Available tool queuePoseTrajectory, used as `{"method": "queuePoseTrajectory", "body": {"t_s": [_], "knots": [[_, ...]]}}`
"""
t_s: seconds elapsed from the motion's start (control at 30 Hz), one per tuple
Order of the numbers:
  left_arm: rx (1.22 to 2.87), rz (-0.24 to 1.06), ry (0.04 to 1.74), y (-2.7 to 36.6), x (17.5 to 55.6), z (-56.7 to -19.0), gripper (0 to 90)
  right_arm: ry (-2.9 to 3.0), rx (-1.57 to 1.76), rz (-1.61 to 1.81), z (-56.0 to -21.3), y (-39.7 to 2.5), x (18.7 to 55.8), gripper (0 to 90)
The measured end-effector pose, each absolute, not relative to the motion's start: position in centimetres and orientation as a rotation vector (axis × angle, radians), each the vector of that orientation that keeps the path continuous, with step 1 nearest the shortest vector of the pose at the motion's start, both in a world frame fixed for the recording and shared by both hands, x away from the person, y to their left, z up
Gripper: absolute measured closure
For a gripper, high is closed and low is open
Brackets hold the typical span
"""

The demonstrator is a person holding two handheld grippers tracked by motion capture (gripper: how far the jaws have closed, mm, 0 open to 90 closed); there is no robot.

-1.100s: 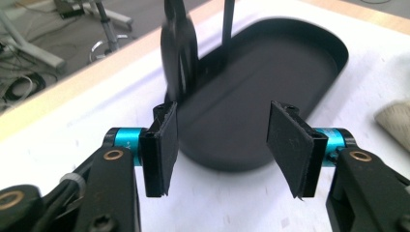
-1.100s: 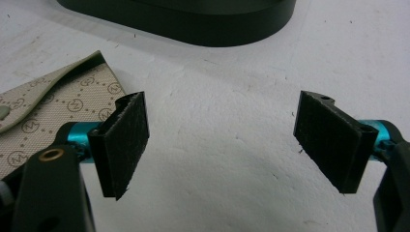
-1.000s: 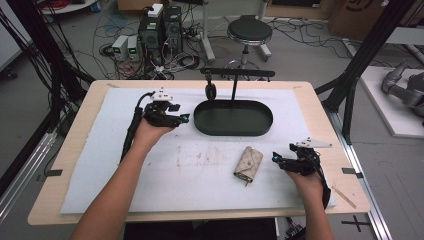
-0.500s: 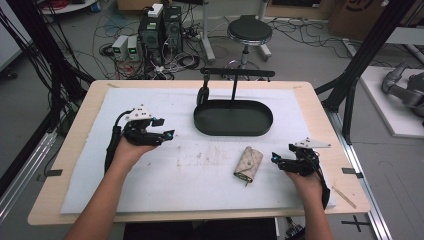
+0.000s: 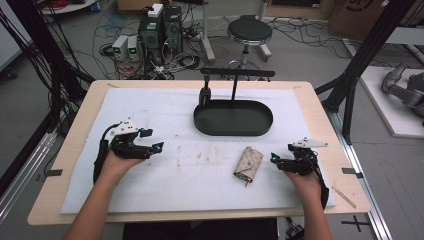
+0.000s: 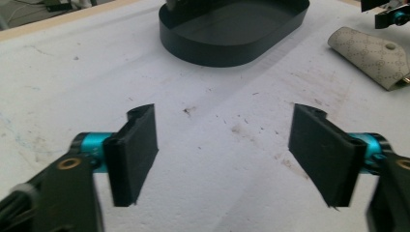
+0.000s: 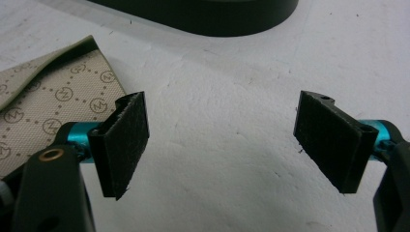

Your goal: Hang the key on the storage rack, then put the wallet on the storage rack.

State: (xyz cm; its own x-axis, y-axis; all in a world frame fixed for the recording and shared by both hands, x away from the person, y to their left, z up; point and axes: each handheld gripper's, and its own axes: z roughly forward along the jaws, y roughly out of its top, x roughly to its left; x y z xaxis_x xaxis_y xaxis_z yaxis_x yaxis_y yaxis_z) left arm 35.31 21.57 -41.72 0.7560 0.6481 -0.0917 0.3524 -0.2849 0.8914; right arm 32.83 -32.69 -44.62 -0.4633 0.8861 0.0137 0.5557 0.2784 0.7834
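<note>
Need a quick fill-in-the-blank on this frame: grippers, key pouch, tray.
1. Both the left gripper and the right gripper have their jaws ____.
2. The beige key pouch lies nearest the ____ gripper.
3. The pouch lies on the white mat, outside the black oval ____.
4. A black ____ hangs from the tray's rack.

Missing words: open; right; tray; clip

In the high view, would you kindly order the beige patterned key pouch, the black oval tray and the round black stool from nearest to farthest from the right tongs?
1. Beige patterned key pouch, just left of the right tongs.
2. Black oval tray, farther up the table, to the left.
3. Round black stool, on the floor beyond the table.
</note>
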Motion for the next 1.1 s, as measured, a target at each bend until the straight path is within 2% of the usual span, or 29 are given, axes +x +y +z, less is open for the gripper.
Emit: {"method": "queuePoseTrajectory", "body": {"t_s": [0.07, 0.23, 0.37, 0.83, 1.1], "knots": [[1.887, 0.341, 0.751, 21.8, 35.3, -41.8, 20.7, 2.111, 1.303, 1.049, -44.5, -32.8, 32.8, 20.7], [1.894, 0.357, 0.780, 22.1, 35.3, -41.9, 17.2, 2.113, 1.306, 1.038, -44.6, -33.0, 32.9, 20.3], [1.873, 0.322, 0.801, 22.6, 35.6, -42.1, 16.5, 2.106, 1.306, 1.041, -44.6, -33.1, 32.7, 20.3], [1.899, 0.341, 0.845, 22.5, 35.8, -42.2, 16.6, 2.102, 1.312, 1.046, -44.7, -33.5, 32.6, 20.3], [1.942, 0.343, 0.802, 19.4, 35.4, -41.9, 16.6, 2.089, 1.317, 1.066, -44.4, -33.8, 32.2, 20.3]]}}
